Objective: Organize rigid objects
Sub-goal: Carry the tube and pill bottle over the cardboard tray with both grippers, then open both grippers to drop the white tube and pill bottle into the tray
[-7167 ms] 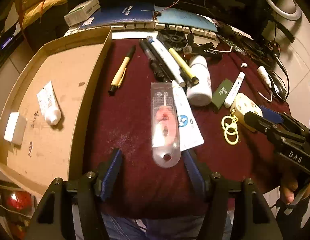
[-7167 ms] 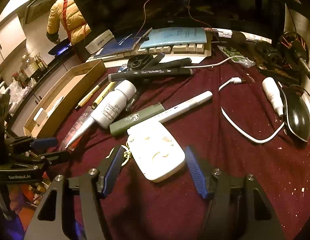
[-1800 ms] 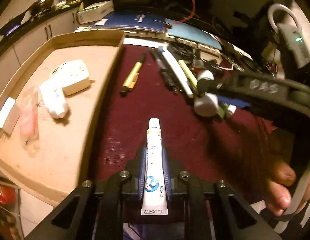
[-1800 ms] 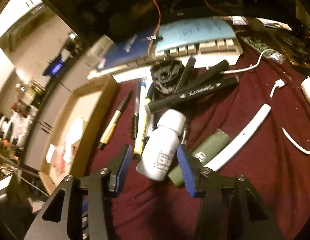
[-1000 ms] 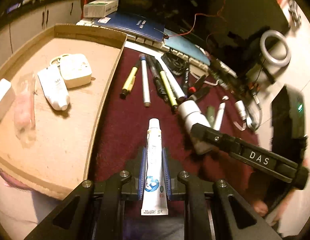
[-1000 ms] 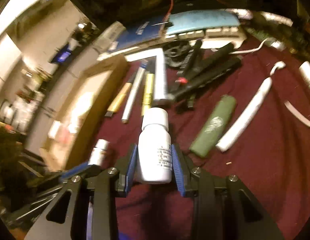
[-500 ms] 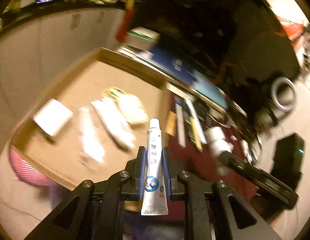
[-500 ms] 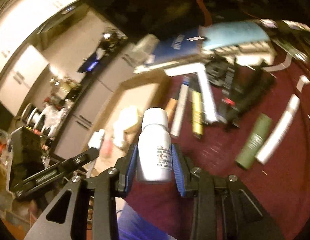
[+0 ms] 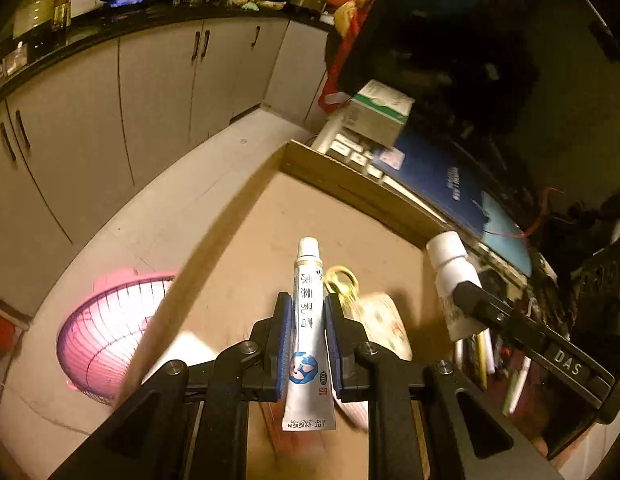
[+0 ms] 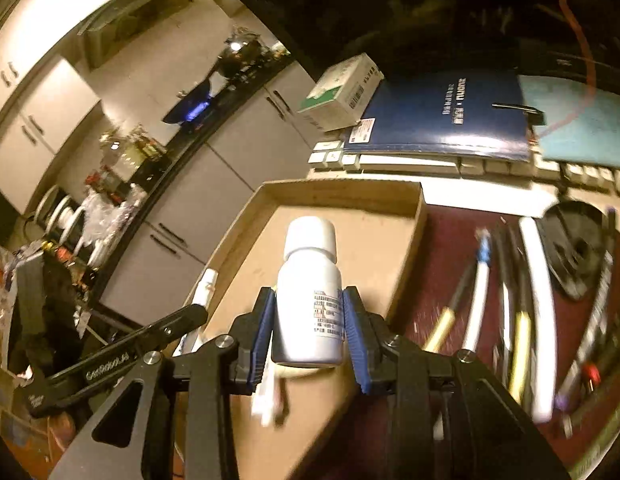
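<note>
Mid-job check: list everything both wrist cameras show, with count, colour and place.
tube: 1, white and silver, clamped in left tool
bottle: 1, white, clamped in right tool
cardboard tray: 1, brown, under both tools
remote with yellow rings: 1, cream, in tray
pens and markers: several, mixed colours, on maroon cloth
small box: 1, white-green, on notebook
notebook: 1, dark blue, over keyboard
basket: 1, pink, on floor
left tool: 1, black with blue pads
right tool: 1, same
</note>
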### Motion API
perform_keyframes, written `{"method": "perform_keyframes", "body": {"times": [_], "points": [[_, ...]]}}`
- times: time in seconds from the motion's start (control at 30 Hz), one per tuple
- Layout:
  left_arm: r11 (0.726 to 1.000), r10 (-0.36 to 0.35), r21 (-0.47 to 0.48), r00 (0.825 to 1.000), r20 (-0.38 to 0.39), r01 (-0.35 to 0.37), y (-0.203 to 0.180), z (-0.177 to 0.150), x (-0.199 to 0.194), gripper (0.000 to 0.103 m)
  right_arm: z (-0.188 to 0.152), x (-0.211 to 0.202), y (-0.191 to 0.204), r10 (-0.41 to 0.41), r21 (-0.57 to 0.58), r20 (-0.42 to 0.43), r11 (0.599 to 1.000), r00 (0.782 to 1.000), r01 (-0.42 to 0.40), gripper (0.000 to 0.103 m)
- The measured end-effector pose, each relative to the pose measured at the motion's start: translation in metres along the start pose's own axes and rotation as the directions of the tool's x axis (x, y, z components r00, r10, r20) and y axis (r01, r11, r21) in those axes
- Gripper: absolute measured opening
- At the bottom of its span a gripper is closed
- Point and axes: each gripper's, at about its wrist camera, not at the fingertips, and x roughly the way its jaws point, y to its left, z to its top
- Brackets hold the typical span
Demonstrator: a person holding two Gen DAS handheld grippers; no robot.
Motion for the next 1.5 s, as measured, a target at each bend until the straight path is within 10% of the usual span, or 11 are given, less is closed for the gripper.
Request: {"method": "perform_keyframes", "body": {"times": [0.53, 0.67, 0.8, 1.2, 1.5], "points": [[0.993, 0.111, 0.038, 0.991, -0.08, -0.108, 0.001, 0.021, 0.059, 0.017, -0.003, 0.05, 0.01, -0.161, -0.12, -0.027, 0.98, 0.987, 0.157, 0.034], [0.994, 0.105, 0.032, 0.992, -0.073, -0.103, 0.002, 0.022, 0.054, 0.049, -0.004, 0.05, 0.011, -0.151, -0.124, -0.03, 0.981, 0.988, 0.146, 0.039], [0.999, 0.044, 0.008, 0.999, -0.019, -0.044, 0.002, 0.02, 0.028, 0.052, -0.003, 0.041, 0.01, -0.095, -0.103, -0.008, 0.99, 0.995, 0.094, 0.052], [0.989, -0.09, 0.127, 0.99, 0.111, 0.076, -0.059, -0.096, -0.062, 0.077, -0.086, -0.078, -0.008, 0.072, -0.069, 0.102, 0.995, 0.992, -0.065, 0.065], [0.963, -0.15, 0.231, 0.988, 0.027, 0.14, -0.12, -0.134, -0.054, 0.077, -0.142, -0.153, -0.078, -0.124, 0.051, 0.161, 0.992, 0.979, 0.117, 0.065]]}}
